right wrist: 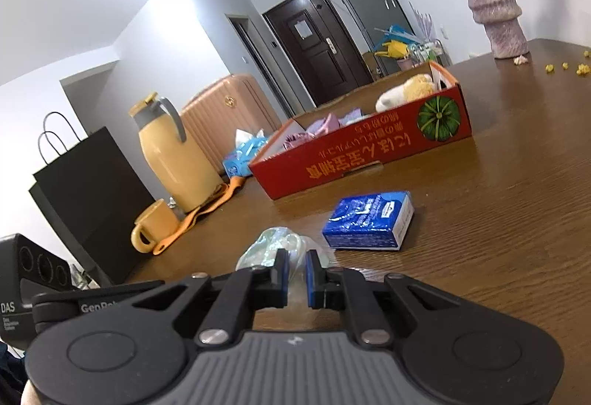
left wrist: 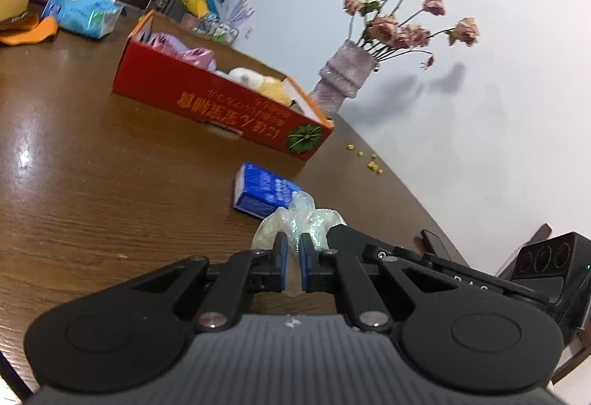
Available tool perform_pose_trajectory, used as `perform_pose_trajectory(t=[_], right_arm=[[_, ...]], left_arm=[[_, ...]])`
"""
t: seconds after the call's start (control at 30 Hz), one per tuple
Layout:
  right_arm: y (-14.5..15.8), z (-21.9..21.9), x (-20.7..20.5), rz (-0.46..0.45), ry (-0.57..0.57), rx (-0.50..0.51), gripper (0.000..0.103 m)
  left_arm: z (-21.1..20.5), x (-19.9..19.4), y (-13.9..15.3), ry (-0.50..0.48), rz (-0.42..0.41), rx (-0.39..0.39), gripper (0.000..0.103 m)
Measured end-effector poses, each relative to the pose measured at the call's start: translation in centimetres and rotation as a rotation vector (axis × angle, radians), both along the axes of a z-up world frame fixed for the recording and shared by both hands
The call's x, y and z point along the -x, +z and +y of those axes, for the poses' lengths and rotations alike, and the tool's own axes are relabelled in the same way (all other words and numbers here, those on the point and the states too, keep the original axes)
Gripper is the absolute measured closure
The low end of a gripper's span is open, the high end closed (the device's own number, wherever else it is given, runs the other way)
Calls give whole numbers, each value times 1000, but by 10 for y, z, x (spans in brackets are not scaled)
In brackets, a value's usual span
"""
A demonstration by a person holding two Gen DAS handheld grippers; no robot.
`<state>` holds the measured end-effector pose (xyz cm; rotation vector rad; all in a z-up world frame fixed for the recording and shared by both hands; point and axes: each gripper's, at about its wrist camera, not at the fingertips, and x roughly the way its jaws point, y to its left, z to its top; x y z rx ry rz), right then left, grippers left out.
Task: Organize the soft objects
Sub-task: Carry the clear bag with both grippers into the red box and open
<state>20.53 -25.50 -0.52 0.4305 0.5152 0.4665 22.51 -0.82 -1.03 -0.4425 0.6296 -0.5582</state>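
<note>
A crumpled clear plastic bag (left wrist: 303, 220) lies on the brown wooden table, and both grippers hold it. My left gripper (left wrist: 293, 246) is shut on one part of the bag. My right gripper (right wrist: 296, 262) is shut on the same bag (right wrist: 266, 246); its black body also shows at the right of the left wrist view. Just beyond the bag lies a blue tissue pack (left wrist: 264, 192) (right wrist: 369, 220). Farther back stands an open red cardboard box (left wrist: 221, 102) (right wrist: 362, 150) holding pink, white and yellow soft items.
A pink vase (left wrist: 345, 78) (right wrist: 495, 9) of dried flowers stands behind the box, with yellow crumbs (left wrist: 369, 161) near the table edge. A blue tissue box (left wrist: 83, 11), yellow jug (right wrist: 173, 161), mug (right wrist: 153, 227), orange cloth (right wrist: 199, 216) and black paper bag (right wrist: 85, 190) crowd the far side.
</note>
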Motion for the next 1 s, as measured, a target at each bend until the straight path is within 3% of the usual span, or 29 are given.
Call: perform_pose_trajectory(t=[0.13, 0.27, 0.37, 0.47, 0.6, 0.7, 0.87, 1.0], right_arm=[[20, -7, 7, -37, -18, 21, 95], [57, -19, -14, -101, -41, 44, 95], [94, -30, -61, -165, -48, 77, 95], [118, -36, -127, -163, -62, 110, 95], [124, -34, -224, -116, -73, 177, 95], [105, -30, -293, -45, -86, 231, 95], [51, -34, -368, 167, -83, 239, 95], [29, -19, -385, 228, -89, 350, 96]], left_arm=[[-12, -3, 21, -47, -51, -41, 96], [-31, -41, 62, -102, -111, -82, 96], [-45, -97, 98, -124, -160, -105, 96], [-60, -167, 114, -118, -158, -130, 96], [-76, -265, 105, -77, -67, -142, 97], [-85, -320, 81, -60, 2, -165, 97], [-101, -372, 30, -66, 144, -261, 97], [-104, -386, 9, -66, 212, -312, 96]])
